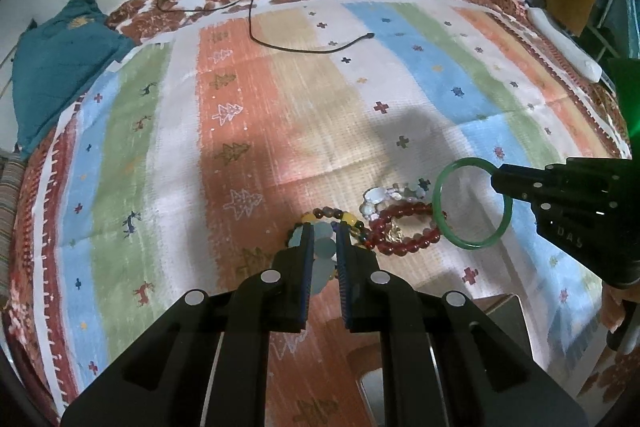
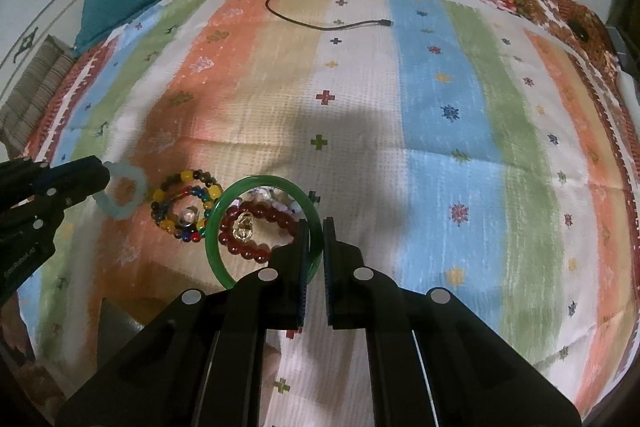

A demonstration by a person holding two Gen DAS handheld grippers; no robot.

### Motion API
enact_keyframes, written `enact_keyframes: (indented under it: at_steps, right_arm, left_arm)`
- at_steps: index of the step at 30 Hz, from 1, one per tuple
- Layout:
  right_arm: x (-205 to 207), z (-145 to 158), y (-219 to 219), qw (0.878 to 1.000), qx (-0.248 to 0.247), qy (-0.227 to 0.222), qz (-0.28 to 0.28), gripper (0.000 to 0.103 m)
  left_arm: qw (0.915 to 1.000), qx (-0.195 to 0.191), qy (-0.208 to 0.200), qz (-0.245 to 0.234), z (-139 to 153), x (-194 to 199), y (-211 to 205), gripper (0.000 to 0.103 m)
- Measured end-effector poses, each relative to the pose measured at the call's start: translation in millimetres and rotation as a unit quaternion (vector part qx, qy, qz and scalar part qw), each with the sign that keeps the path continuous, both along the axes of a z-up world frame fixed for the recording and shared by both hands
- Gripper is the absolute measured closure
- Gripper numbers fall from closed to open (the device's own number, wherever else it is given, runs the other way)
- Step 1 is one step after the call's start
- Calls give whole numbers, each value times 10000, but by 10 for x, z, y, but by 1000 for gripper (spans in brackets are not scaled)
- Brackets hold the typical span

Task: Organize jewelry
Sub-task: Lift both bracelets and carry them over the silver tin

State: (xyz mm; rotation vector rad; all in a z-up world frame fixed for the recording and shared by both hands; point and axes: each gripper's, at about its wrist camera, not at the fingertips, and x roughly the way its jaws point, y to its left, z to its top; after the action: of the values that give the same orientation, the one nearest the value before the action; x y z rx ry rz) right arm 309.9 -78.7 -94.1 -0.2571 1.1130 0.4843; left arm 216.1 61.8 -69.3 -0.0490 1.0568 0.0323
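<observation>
In the left wrist view my left gripper [image 1: 322,227] is shut on a pale blue bead bracelet [image 1: 326,249], held just above the striped mat [image 1: 240,107]. My right gripper [image 2: 316,227] is shut on the rim of a green bangle [image 2: 256,183], also lifted off the mat. On the mat below lie a multicoloured bead bracelet [image 2: 184,177], a dark red bead bracelet [image 2: 248,251] with a gold charm [image 2: 244,227], and a pale pearly bracelet [image 1: 380,195]. Each view shows the other gripper: the right gripper [image 1: 496,177] with the green bangle [image 1: 474,246], the left gripper [image 2: 102,179] with the pale blue bracelet [image 2: 106,205].
A black cable [image 1: 280,45] trails across the far part of the mat. A teal cloth [image 1: 60,67] is bunched at the far left corner. A white oblong object [image 1: 560,35] lies at the right edge. A grey box corner [image 2: 116,315] shows near the front.
</observation>
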Motion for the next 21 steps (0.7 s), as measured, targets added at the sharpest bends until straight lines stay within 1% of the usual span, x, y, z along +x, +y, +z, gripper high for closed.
enact_keyframes:
  at_steps: [12,21]
  right_arm:
    - [-270,200,-53,9997,134,-185,111,95]
    - [-426,307,-148,9993,234,-286,72,95]
  left_arm:
    - [9998,-93,-172,2,193,-260,-124,92]
    - [9986,-271,-459,-25,372,-490,-218,92]
